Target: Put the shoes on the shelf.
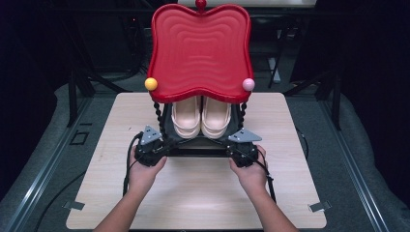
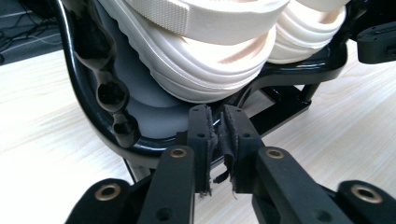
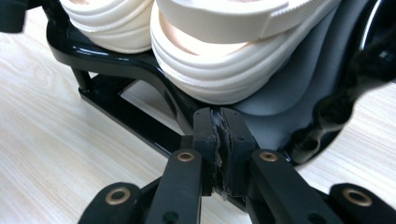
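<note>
Shoe rack [image 1: 193, 145], grippers at front rim, sandals [image 1: 200, 116] aboard

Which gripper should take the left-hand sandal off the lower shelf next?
Left, likely: the left gripper sits directly before that sandal, jaws slightly parted; the right gripper fronts the other sandal, jaws shut.

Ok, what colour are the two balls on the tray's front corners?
One yellow ball, one pink ball, on the red tray; clearest in the high view.

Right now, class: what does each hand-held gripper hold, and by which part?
The right hand-held gripper appears to pinch the black shelf by its front rim, below the sandals. The left hand-held gripper straddles that rim, jaws slightly apart, not gripping.
</note>
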